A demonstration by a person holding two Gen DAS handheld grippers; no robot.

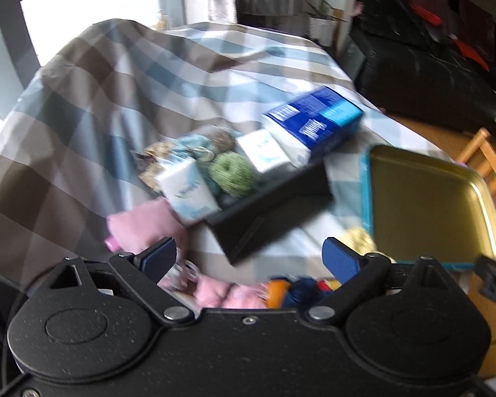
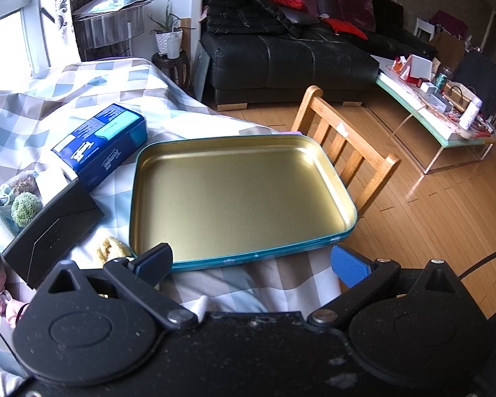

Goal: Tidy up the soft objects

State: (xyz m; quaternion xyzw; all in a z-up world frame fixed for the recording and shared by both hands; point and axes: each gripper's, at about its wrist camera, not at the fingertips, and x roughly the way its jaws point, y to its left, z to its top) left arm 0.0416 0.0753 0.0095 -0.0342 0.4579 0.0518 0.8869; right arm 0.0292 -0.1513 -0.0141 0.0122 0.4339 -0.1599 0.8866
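Gold metal tin (image 2: 241, 195): a shallow rectangular tray with a teal outer rim, lying flat on the checked cloth near the table's edge; nothing sits inside it.
Checked cloth (image 2: 82, 82): blue, brown and white squares, draped over the table and rumpled into a hump at the far side.
Black box (image 1: 268, 208): open-topped and tilted on the cloth, just left of the tin; soft things are bunched in and behind it.
Green pompom (image 1: 231, 173): a fuzzy green ball at the box's far edge, between two tissue packs.
Tissue packs (image 1: 191, 192): two small white packets with pale blue print, one leaning at the box's left corner, the other beside the blue carton.
Blue carton (image 1: 314, 125): a dark blue box with white print, resting partly on the black box's back edge, beside the tin's far left corner.
Patterned fabric pieces (image 1: 188, 149): teal and brownish bits behind the pompom; the left view is blurred, so I cannot tell exactly what they are.
Pink soft item (image 1: 142, 228): pink cloth lying on the table left of the black box, close under the left tongs.
Yellow fluffy piece (image 2: 110, 249): on the cloth, touching the tin's near left corner.
Left gripper (image 1: 249, 261): tongs spread wide apart, nothing between them, hovering above pink, orange and dark blue soft bits at the near edge.
Right gripper (image 2: 251, 263): tongs wide apart and empty, poised over the tin's near rim.
Wooden chair (image 2: 344, 142): its slatted back stands just beyond the tin.
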